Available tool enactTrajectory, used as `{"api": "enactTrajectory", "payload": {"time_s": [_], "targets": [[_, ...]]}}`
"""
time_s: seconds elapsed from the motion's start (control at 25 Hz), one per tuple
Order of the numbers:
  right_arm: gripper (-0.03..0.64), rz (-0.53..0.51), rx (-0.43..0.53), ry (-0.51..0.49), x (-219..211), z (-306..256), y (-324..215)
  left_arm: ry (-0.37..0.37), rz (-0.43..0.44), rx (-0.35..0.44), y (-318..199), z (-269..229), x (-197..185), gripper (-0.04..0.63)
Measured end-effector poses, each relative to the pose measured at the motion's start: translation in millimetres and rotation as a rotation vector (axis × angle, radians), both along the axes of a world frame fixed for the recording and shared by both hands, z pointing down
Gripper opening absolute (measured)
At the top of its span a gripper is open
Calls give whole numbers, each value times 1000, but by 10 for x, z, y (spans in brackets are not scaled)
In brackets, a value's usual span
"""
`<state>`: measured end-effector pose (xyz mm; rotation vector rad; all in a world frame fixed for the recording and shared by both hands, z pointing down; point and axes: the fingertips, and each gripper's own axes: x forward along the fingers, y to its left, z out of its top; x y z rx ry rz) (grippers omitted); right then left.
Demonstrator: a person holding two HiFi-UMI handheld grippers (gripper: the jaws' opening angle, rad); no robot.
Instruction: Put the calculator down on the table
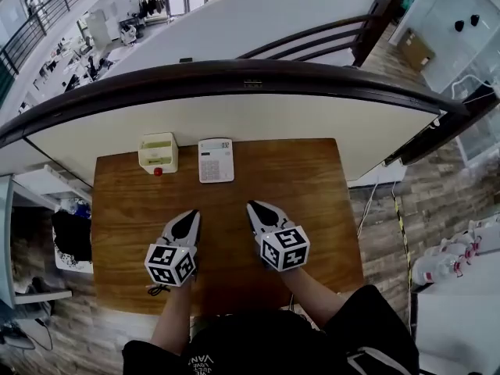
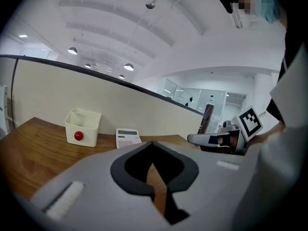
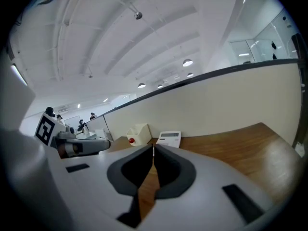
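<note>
The white calculator (image 1: 216, 159) lies flat at the far edge of the wooden table (image 1: 312, 201), display toward the partition; it also shows as the calculator (image 2: 127, 137) and the calculator (image 3: 167, 138). My left gripper (image 1: 192, 216) hovers over the table's middle, well short of the calculator, jaws shut and empty. My right gripper (image 1: 255, 208) is beside it at the same depth, also shut with nothing between its jaws. Each gripper view catches the other gripper (image 2: 221, 139) (image 3: 79, 146) at its side.
A small cream box (image 1: 158, 151) with a red button on its front stands just left of the calculator. A cream partition wall (image 1: 312, 116) topped by a dark rail runs behind the table. Floor drops off at the table's left and right edges.
</note>
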<state>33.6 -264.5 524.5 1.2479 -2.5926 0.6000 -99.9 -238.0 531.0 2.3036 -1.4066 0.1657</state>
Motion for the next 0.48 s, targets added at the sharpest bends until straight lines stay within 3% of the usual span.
{"api": "enactTrajectory", "payload": {"time_s": [0.48], "targets": [[17,154,3,43,-97,-99,779,38,149,-51,774,56,-241,11]]}}
